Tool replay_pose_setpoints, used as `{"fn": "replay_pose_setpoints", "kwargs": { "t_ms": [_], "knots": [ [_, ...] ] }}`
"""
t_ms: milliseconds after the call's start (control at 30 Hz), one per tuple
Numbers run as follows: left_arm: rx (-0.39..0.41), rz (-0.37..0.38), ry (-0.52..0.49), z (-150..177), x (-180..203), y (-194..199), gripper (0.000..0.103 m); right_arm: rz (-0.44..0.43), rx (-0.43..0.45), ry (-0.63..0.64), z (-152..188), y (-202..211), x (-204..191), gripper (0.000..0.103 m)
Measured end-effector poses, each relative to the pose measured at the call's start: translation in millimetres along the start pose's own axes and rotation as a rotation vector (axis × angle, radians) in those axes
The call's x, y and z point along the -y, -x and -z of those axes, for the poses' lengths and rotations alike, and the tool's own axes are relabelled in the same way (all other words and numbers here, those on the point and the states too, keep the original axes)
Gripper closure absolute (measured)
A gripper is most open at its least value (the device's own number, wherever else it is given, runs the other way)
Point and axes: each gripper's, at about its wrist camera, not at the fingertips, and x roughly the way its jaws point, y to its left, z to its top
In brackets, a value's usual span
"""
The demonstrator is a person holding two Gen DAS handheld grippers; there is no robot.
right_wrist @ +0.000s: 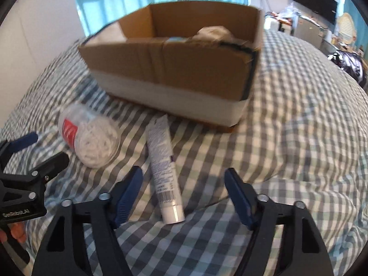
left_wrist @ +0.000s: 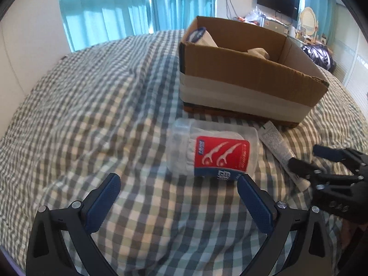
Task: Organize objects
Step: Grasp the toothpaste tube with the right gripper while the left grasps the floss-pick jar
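Floss jar [left_wrist: 212, 153] and tube [right_wrist: 163, 170] lie ungrasped before both grippers' wide-spread fingers [left_wrist: 105, 203].

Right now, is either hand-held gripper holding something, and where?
Nothing is held. The left hand-held gripper and right hand-held gripper are both open above the bed, near the floss-pick jar and tube.

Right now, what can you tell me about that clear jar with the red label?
The jar is clear plastic, packed with white floss picks, with a red and blue label picturing two picks. It lies on its side on the checked bedspread, in front of the cardboard box, left of a white tube. Nothing grips it.
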Motion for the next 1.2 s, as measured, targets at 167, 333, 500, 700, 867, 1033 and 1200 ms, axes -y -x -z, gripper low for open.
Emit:
{"fn": "replay_pose_setpoints", "kwargs": {
  "t_ms": [167,333,500,700,867,1033,1200],
  "knots": [
    [-0.014,0.013,-0.005,3,4,-4,0.0,-0.011,-0.049,0.033,4,-10,-5,0.059],
    [-0.034,0.037,0.003,2,5,-9,0.0,-0.023,-0.039,0.041,6,-6,-5,0.08],
    [-0.015,0.047,-0.01,-1,11,-10,0.0,-0.013,0.02,0.04,8,10,-2,0.08],
    [-0.012,0.078,0.001,-6,14,-16,0.0,-0.012,0.054,0.021,9,22,5,0.081],
    [-0.001,0.086,-0.008,-10,18,-23,0.0,-0.009,0.058,0.021,12,28,7,0.081],
    [-0.007,0.123,0.009,-19,19,-37,0.0,-0.006,0.053,0.024,9,22,1,0.081],
    [-0.001,0.118,0.011,-26,19,-50,0.0,-0.003,0.05,0.029,7,17,2,0.081]
  ]
}}
